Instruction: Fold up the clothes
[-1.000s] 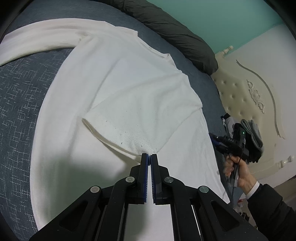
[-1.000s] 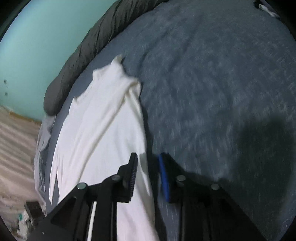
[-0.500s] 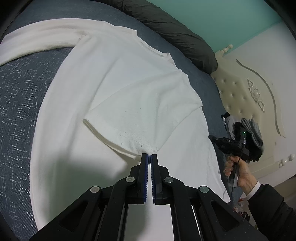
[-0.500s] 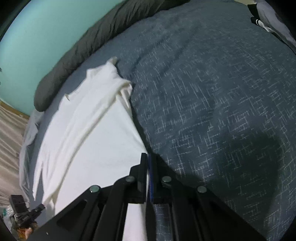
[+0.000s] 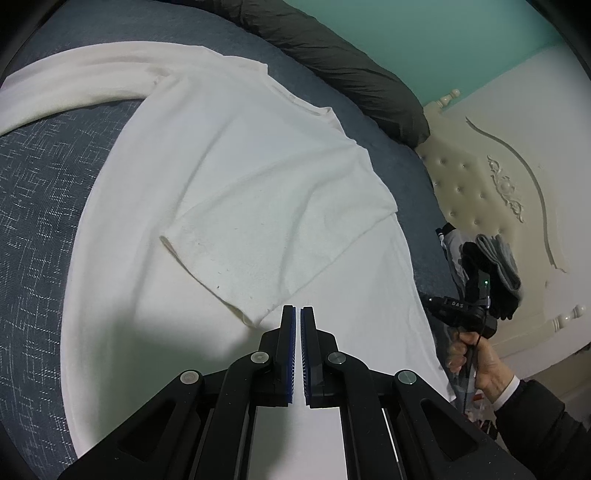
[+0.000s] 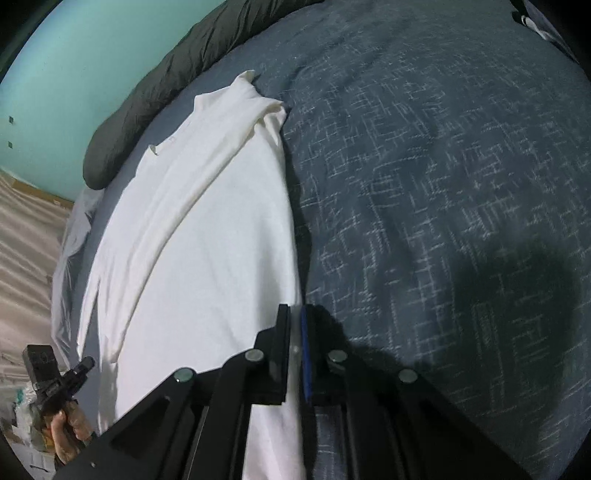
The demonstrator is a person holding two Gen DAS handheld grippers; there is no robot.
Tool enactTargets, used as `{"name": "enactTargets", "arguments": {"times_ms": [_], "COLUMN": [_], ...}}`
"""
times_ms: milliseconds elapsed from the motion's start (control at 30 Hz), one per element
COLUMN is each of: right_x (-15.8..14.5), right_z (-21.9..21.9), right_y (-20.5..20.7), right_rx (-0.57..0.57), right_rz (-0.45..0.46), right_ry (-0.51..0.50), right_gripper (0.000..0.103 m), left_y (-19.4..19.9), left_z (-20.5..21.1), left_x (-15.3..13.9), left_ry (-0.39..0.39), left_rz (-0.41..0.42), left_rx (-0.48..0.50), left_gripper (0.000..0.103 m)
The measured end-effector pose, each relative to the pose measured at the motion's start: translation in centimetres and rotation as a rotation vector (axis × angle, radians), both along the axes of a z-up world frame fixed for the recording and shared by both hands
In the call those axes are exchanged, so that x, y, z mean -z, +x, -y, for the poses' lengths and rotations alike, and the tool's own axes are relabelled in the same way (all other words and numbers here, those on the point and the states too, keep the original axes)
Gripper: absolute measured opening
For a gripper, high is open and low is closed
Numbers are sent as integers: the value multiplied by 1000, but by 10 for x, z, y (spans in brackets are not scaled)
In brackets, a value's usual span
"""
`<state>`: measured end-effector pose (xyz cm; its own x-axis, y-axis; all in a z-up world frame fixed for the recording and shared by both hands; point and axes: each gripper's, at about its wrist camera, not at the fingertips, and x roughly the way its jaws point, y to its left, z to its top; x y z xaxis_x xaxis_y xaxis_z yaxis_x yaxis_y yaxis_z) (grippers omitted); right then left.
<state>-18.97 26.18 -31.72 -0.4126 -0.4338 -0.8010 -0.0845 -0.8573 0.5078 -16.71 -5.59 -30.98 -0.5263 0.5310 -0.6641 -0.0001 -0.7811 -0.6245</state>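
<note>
White long-sleeved shirt (image 5: 229, 192) lies spread flat on the dark blue, white-flecked bedspread (image 5: 40, 192), covering most of the bed's near side. 1 sleeve (image 5: 85, 81) stretches out toward 10 o'clock in the left wrist view, while the other sleeve (image 5: 280, 229) is folded inward across the chest, its cuff edge ending near the middle of the garment.

Left gripper (image 5: 297, 314) hangs over the lower body of the shirt with its blue-padded jaws drawn together to a thin slit; the folded sleeve's corner lies just beyond the tips at 12 o'clock, and nothing visible is caught between them.

Right gripper (image 6: 294, 312) sits at the shirt's side edge, jaws closed, with a strip of white cloth pinched between the pads where shirt meets bedspread. From the left wrist view this same gripper shows at 3 o'clock, held in a hand (image 5: 476, 354) with a dark sleeve (image 5: 543, 417).

A dark grey rolled quilt (image 5: 343, 62) runs along the far edge of the bed below the teal wall (image 5: 461, 33), and a cream tufted headboard (image 5: 491, 177) stands at 2 o'clock.
</note>
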Motion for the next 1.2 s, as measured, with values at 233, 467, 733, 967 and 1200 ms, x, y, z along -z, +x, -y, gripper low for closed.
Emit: {"name": "enactTargets", "arguments": {"times_ms": [233,467,733,967,1200], "right_x": [-15,-3,-21,-28,-19], "right_z": [-11,-15,-15,-7,6], "right_y": [-2,3,38,90,114], "right_rx": [63,98,19,-44,-74], "right_rz": [-45,1,74,144,171], "right_ry": [77,9,36,46,72], "right_gripper": [1,2,25,25,20], "left_y": [0,-1,1,12,22], "left_z": [2,2,3,1,6], "left_x": [0,-1,-6,-17,-22], "left_ry": [0,5,12,12,13], "left_rz": [2,1,-2,-19,-3], "left_rx": [-7,-5,-5,-7,-6], "left_gripper": [3,3,3,3,3]}}
